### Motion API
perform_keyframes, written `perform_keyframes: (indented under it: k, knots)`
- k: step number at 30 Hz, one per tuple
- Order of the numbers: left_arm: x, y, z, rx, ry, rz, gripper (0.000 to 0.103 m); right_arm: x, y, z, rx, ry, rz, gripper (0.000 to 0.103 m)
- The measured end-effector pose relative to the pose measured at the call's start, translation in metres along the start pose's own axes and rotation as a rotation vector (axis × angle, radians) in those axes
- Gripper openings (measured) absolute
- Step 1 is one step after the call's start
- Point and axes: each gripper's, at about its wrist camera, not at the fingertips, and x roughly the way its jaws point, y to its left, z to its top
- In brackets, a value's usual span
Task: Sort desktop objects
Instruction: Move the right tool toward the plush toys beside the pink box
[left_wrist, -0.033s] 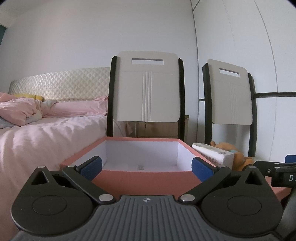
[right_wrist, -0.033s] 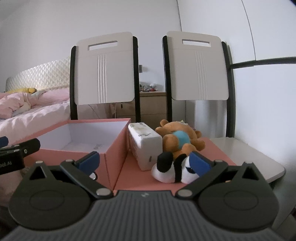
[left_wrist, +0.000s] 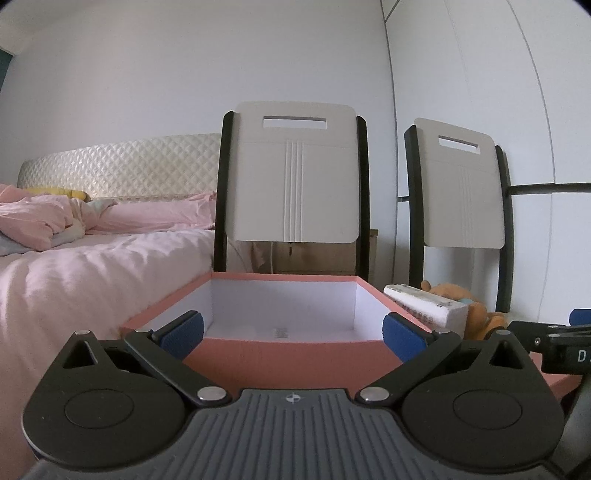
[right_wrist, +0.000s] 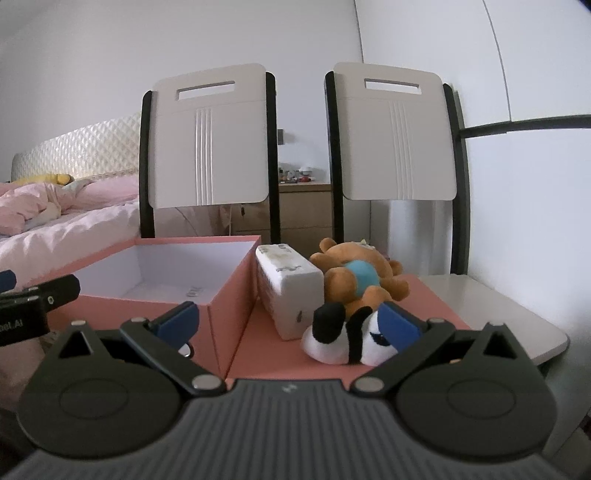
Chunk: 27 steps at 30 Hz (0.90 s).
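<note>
Desktop objects for sorting lay just ahead of two wide-open, empty grippers. The left gripper (left_wrist: 293, 328) had its blue pads spread as far as the near wall of the pink box (left_wrist: 288, 356), which stood open, white inside and bare apart from a small printed label on its floor. The right gripper (right_wrist: 290, 320) was spread equally wide; its right pad overlapped a black-and-white plush (right_wrist: 341, 338) in the view, though whether they touched could not be told. That plush lay on a flat pink sheet (right_wrist: 258, 343) beside the box (right_wrist: 232, 295). Just behind it lay a white rectangular pack (right_wrist: 288, 291) close against the box's outer wall, and an orange plush bear (right_wrist: 354, 277) with a blue belly lay at the pack's right. Beyond stood two white folding chairs (right_wrist: 210, 136), a bed with pink bedding (left_wrist: 92, 266) to the left, and a grey tabletop (right_wrist: 491, 306) to the right.
</note>
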Motion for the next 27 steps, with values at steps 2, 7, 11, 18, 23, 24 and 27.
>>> perform_keyframes:
  k: [2,7,11,18,23,24,27]
  knots:
    - [-0.001,-0.002,0.001,0.006,0.001,-0.004,0.103,0.000,-0.001,0.000,0.006,0.004,0.001,0.103]
    - [-0.010,0.008,-0.005,0.008,-0.005,-0.012,0.103,0.002,-0.010,0.002,-0.019,-0.007,-0.010,0.103]
    - [-0.017,0.014,-0.010,0.011,-0.008,-0.018,0.103,-0.005,-0.004,-0.003,-0.028,-0.057,-0.012,0.103]
    - [-0.009,0.009,-0.007,0.018,-0.009,-0.009,0.103,-0.008,-0.002,0.001,-0.016,-0.069,-0.004,0.103]
    - [-0.011,0.010,-0.004,0.017,-0.011,-0.008,0.103,-0.007,0.001,-0.001,-0.020,-0.067,0.008,0.103]
    - [-0.011,0.010,-0.004,0.017,-0.012,-0.009,0.103,-0.007,0.002,-0.001,-0.020,-0.065,0.010,0.103]
    - [-0.014,0.010,-0.004,0.016,-0.015,-0.011,0.103,-0.007,0.004,-0.001,-0.023,-0.065,0.016,0.103]
